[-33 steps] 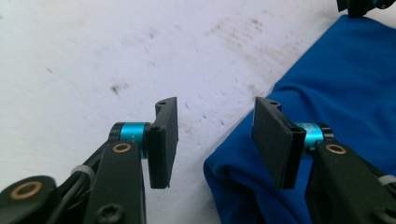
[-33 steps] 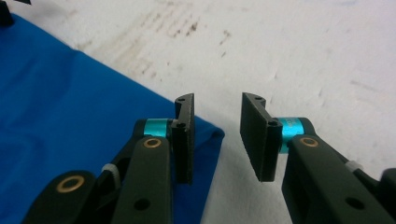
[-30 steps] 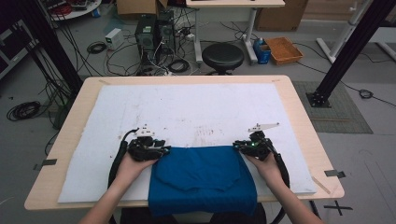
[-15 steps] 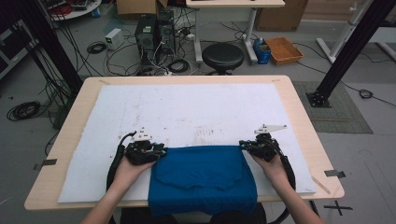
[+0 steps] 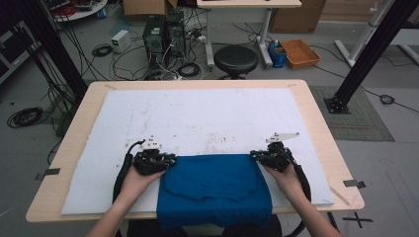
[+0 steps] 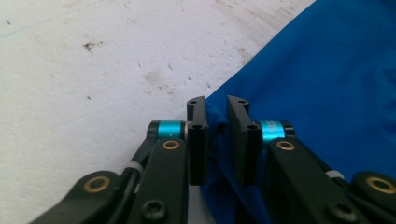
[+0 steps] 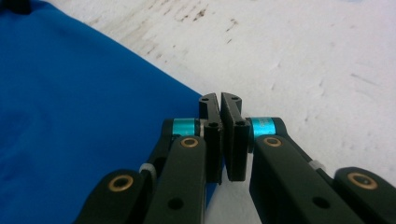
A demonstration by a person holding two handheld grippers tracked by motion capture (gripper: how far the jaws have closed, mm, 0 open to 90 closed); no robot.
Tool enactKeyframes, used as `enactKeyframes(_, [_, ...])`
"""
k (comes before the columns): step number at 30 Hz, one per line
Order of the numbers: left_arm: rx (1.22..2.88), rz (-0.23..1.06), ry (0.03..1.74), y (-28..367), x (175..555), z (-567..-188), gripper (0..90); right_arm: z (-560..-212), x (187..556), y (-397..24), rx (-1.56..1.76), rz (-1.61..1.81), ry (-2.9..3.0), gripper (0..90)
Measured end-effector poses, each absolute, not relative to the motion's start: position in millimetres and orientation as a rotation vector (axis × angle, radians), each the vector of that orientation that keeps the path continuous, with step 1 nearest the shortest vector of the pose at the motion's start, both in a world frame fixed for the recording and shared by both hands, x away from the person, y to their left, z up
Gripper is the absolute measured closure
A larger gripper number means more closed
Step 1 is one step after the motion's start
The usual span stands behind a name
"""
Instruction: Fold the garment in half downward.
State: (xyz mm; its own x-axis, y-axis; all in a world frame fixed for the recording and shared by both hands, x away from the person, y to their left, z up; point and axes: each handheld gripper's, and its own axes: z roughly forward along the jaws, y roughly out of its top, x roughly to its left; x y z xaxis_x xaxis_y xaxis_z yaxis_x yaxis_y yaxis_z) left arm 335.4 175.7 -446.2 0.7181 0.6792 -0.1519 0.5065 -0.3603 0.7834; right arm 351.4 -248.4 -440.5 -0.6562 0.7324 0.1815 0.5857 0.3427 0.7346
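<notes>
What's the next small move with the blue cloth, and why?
Probably lift both corners together and carry the cloth's far edge forward. The left gripper has just been closing on one corner, the right gripper is shut on the other, and the cloth hangs over the table's near edge.

one blue cloth [image 5: 213, 190] lies on one white sheet [image 5: 197, 118], which covers one wooden table [image 5: 316, 123]; two grippers, a left gripper [image 5: 170, 159] and a right gripper [image 5: 255, 155], each in one of two hands; on the floor behind stand one black round stool [image 5: 235, 59], one orange tray [image 5: 300, 53], two dark computer towers [image 5: 161, 35] and one small white box [image 5: 120, 39]
</notes>
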Motion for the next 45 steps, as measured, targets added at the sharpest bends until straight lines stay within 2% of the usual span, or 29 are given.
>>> enactKeyframes(6, [2.033, 0.285, 0.897, 175.5, 346.7, -438.9, 82.9, -431.8, 360.1, -246.8, 1.161, 1.204, 2.378, 89.1])
enactKeyframes(13, [2.024, 0.393, 0.880, 171.7, 380.8, -425.2, 83.0, -418.1, 386.6, -242.0, 1.149, 1.191, 2.330, 89.1])
enactKeyframes(21, [1.998, 0.412, 0.922, 169.5, 424.7, -424.3, 82.9, -418.4, 428.1, -244.3, 1.186, 1.156, 2.293, 89.1])
enactKeyframes(25, [2.025, 0.423, 0.933, 165.0, 432.2, -429.5, 82.4, -424.2, 440.7, -240.3, 1.178, 1.090, 2.312, 88.8])
enactKeyframes(27, [2.033, 0.431, 0.951, 164.1, 432.1, -430.6, 81.0, -427.1, 442.2, -238.1, 1.167, 1.068, 2.324, 88.0])
enactKeyframes(30, [2.030, 0.452, 0.975, 165.8, 429.0, -427.7, 68.6, -426.6, 440.6, -237.9, 1.161, 1.055, 2.324, 82.6])
enactKeyframes(34, [1.969, 0.458, 0.991, 173.4, 417.6, -420.2, 57.9, -418.3, 433.1, -241.8, 1.143, 1.096, 2.293, 74.0])
enactKeyframes(41, [1.968, 0.448, 1.019, 178.3, 373.2, -421.3, 55.6, -411.3, 392.9, -246.5, 1.176, 1.155, 2.236, 59.6])
enactKeyframes(45, [1.967, 0.445, 1.058, 177.4, 352.6, -432.0, 55.9, -423.2, 367.2, -246.8, 1.234, 1.167, 2.242, 57.4])
